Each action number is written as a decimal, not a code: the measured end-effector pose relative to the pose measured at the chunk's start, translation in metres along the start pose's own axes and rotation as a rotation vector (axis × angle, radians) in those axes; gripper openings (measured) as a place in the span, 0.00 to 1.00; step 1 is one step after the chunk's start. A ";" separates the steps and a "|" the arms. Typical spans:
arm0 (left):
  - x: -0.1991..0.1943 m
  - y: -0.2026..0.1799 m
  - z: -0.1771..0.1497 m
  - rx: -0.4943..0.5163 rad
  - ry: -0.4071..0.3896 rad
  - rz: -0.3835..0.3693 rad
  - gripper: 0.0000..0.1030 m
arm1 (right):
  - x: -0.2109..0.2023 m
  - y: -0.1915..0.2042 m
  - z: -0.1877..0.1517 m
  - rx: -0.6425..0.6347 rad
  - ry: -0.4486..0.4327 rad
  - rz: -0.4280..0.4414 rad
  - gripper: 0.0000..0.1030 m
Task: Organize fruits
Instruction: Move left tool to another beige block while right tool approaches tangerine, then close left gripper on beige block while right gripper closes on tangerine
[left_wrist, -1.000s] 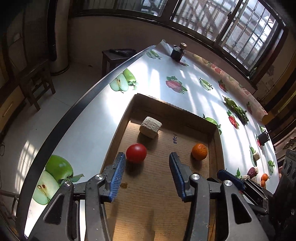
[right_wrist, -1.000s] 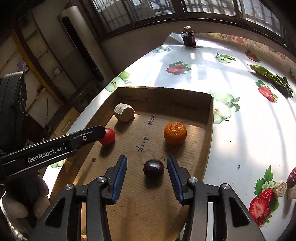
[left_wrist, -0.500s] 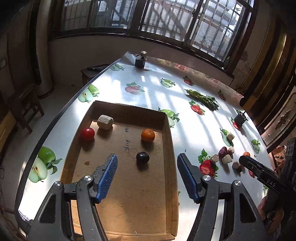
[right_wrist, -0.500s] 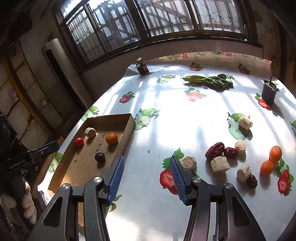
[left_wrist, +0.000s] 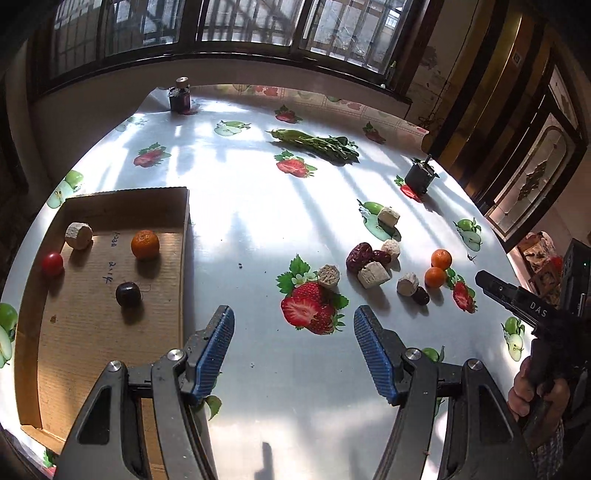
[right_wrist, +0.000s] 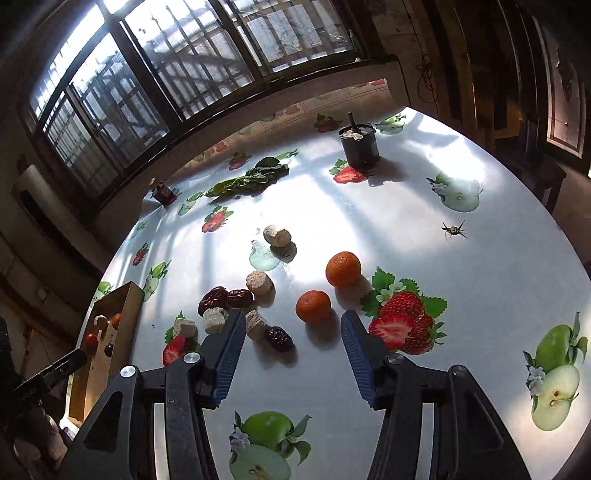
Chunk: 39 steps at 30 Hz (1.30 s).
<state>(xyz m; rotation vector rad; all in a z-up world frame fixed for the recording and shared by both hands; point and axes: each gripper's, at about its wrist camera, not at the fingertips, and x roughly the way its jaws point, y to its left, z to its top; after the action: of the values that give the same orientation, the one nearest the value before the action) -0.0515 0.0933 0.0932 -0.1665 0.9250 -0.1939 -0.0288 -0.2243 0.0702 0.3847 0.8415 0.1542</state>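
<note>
Cardboard forms the shallow tray (left_wrist: 110, 195) at the left of the left wrist view, already holding a red fruit (left_wrist: 52, 264), an orange (left_wrist: 145, 244), a dark plum-like fruit (left_wrist: 128, 294) and a pale chunk (left_wrist: 78, 235). Loose fruit lies right of centre on the glossy counter (left_wrist: 240, 221). In the right wrist view the right hand-held gripper (right_wrist: 293, 356) is empty, its jaws opening, with the nearer mandarin (right_wrist: 313, 306) just above the gap between its fingertips and a second mandarin (right_wrist: 343, 269) beyond; a dark date (right_wrist: 279, 338) sits lower left of the nearer mandarin. The right hand is therefore nearer this cluster. The left hand-held gripper (left_wrist: 293, 350) is spread and empty over bare counter beside the tray. Possibly the wrinkled dark-red pair (right_wrist: 225, 298) are dates; distortion blurs them.
</note>
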 end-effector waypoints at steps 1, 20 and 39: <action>0.005 -0.004 -0.001 0.005 0.008 -0.004 0.65 | 0.004 -0.003 0.000 0.006 0.006 0.001 0.56; 0.089 -0.075 0.008 0.186 0.004 -0.100 0.53 | 0.069 -0.021 0.005 0.047 0.055 0.020 0.56; 0.132 -0.076 0.003 0.166 0.034 -0.197 0.33 | 0.078 -0.013 -0.001 -0.007 0.049 0.016 0.33</action>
<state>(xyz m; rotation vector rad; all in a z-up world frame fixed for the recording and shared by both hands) 0.0209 -0.0111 0.0101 -0.1006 0.9219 -0.4555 0.0216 -0.2143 0.0099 0.3824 0.8859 0.1813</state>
